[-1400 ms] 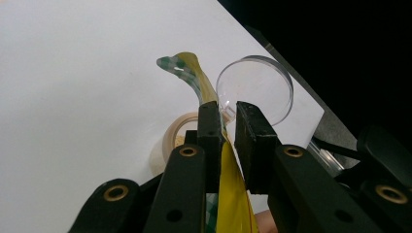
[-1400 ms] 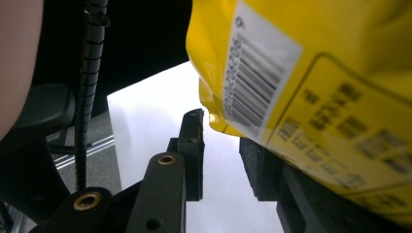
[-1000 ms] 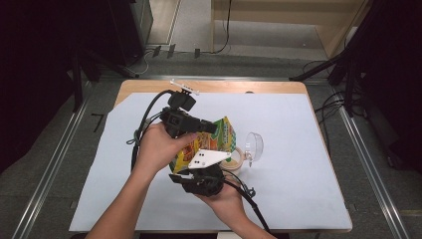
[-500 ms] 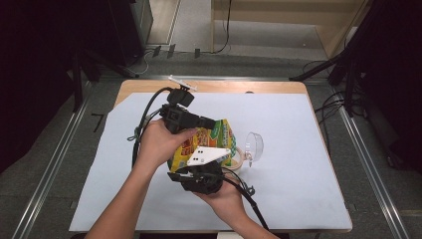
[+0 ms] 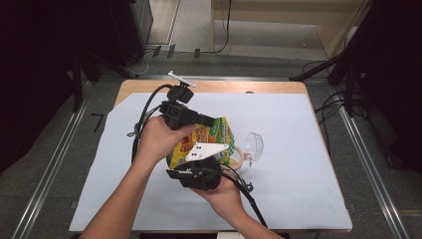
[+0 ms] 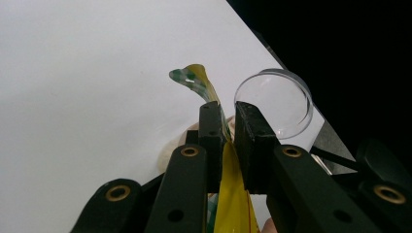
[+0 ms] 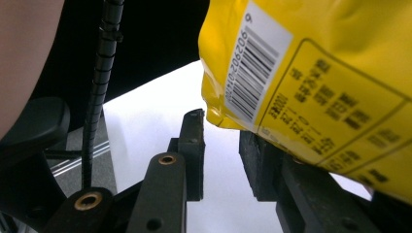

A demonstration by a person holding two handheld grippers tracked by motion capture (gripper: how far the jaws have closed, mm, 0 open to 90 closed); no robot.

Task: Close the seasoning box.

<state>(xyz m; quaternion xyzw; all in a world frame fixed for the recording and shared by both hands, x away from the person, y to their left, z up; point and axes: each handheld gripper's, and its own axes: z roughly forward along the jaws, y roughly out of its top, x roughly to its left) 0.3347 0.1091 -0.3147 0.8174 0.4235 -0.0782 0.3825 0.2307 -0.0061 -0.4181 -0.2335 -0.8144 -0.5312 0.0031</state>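
Note:
A yellow and green snack bag (image 5: 211, 138) is held up over the white table cover. My left gripper (image 5: 211, 121) comes in from the left, and in the left gripper view it (image 6: 227, 114) is shut on the bag's thin edge (image 6: 233, 189), whose crumpled corner (image 6: 193, 77) sticks out past the jaws. My right gripper (image 5: 211, 159), under its grey plate, sits just below the bag. In the right gripper view it (image 7: 221, 131) stands open with white table showing through the gap. The bag's barcode side (image 7: 311, 82) hangs above and over the right-hand jaw.
A clear round plastic container (image 5: 254, 144) (image 6: 274, 104) lies on its side just right of the bag. A beige ring (image 5: 238, 155) rests beside it. The white cover (image 5: 298, 179) spreads to the right and front. Cables trail from both grippers.
The right gripper has shifted slightly left beneath the bag. The left gripper keeps its hold on the bag's edge.

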